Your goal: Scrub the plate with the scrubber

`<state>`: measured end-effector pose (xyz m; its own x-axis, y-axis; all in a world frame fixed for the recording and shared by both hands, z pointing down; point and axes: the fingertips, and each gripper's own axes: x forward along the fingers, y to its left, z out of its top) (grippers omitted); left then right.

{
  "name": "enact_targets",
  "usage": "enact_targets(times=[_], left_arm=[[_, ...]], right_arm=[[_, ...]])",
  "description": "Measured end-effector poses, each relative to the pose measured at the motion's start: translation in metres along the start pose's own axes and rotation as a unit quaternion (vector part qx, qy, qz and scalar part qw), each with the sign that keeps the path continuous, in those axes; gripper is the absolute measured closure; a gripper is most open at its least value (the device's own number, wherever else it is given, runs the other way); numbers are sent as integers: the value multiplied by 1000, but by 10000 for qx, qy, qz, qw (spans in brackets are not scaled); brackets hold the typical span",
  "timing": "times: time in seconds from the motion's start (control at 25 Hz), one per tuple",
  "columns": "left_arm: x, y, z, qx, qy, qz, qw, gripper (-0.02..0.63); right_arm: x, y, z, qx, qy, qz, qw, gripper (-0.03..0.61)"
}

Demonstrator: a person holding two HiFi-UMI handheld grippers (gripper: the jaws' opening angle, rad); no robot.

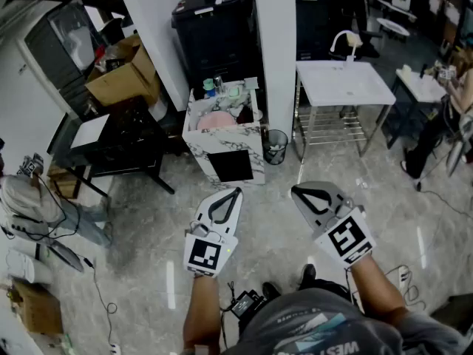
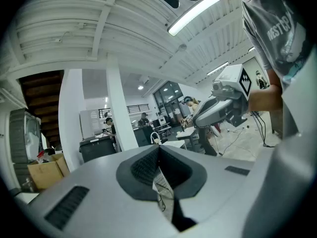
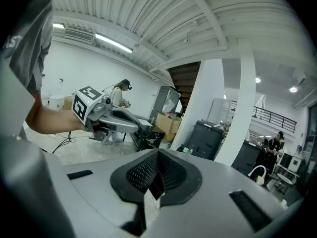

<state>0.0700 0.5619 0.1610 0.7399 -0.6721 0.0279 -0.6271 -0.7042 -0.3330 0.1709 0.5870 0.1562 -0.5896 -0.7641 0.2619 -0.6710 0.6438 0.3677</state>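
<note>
A pink plate (image 1: 214,120) lies in the top of a small marble-patterned stand (image 1: 225,161) a few steps ahead of me, among bottles and a pale green item (image 1: 235,92); I cannot pick out the scrubber. Both grippers hang over the floor, well short of the stand. My left gripper (image 1: 236,191) is shut with nothing in it; its tips meet in the left gripper view (image 2: 159,148). My right gripper (image 1: 294,190) is also shut and empty (image 3: 157,152). Each gripper shows in the other's view: the right gripper (image 2: 218,108), the left gripper (image 3: 114,118).
A white pillar (image 1: 273,43) stands just right of the stand, with a wire bin (image 1: 275,146) at its foot. A white sink table (image 1: 344,80) is further right, a black table (image 1: 111,139) and a cardboard box (image 1: 122,72) to the left. Cables (image 1: 244,302) lie near my feet.
</note>
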Motion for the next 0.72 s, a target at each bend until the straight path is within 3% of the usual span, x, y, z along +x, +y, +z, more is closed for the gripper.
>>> enact_targets(times=[0.72], left_arm=[[-12,18,-12,-55,42,1,10000,612]], right_arm=[[18,13,5,9,48,-12,10000,551]])
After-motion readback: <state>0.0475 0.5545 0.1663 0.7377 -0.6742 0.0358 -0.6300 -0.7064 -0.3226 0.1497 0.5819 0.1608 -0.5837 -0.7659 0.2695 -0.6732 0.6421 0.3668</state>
